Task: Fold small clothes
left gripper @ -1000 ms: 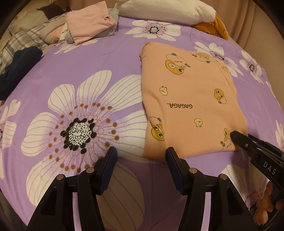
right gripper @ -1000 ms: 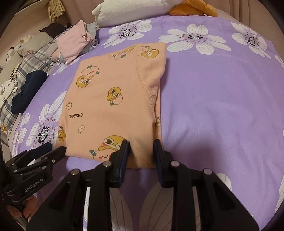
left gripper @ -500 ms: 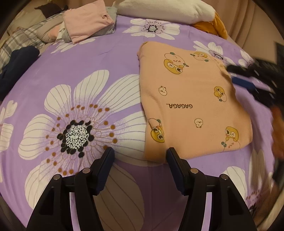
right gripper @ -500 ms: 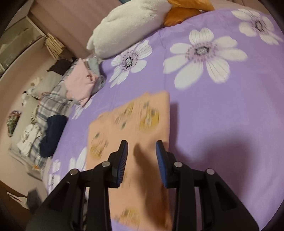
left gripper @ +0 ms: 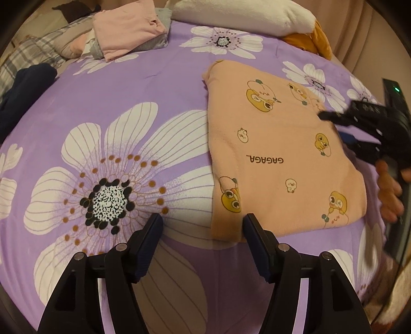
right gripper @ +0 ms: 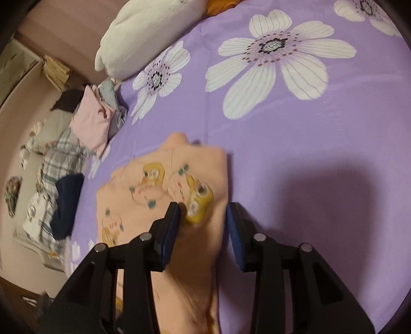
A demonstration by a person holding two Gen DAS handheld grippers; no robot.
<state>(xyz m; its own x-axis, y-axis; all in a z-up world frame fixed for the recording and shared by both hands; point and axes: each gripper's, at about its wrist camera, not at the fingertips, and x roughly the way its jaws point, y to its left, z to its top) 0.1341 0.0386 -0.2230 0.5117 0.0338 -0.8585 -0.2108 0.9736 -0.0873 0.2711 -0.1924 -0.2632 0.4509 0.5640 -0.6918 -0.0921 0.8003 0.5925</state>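
Observation:
A peach garment with yellow cartoon prints point(left gripper: 277, 159) lies folded flat on the purple flowered bedspread point(left gripper: 159, 84). My left gripper point(left gripper: 203, 239) is open and empty, its right finger at the garment's near left corner. My right gripper point(right gripper: 203, 223) is open and hovers over the garment's far right part point(right gripper: 159, 190); nothing is between its fingers. It also shows blurred in the left wrist view point(left gripper: 359, 128), above the garment's right edge.
A pile of folded pink and grey clothes point(left gripper: 128, 30) sits at the far left of the bed. A dark navy garment point(left gripper: 23, 87) and plaid bedding point(left gripper: 23, 54) lie beside it. A white pillow point(left gripper: 239, 12) and an orange plush point(left gripper: 308, 41) lie at the head.
My right gripper left the garment's near edge, rose and swung forward over its far right part, opening a little wider. My left gripper stayed near the near left corner.

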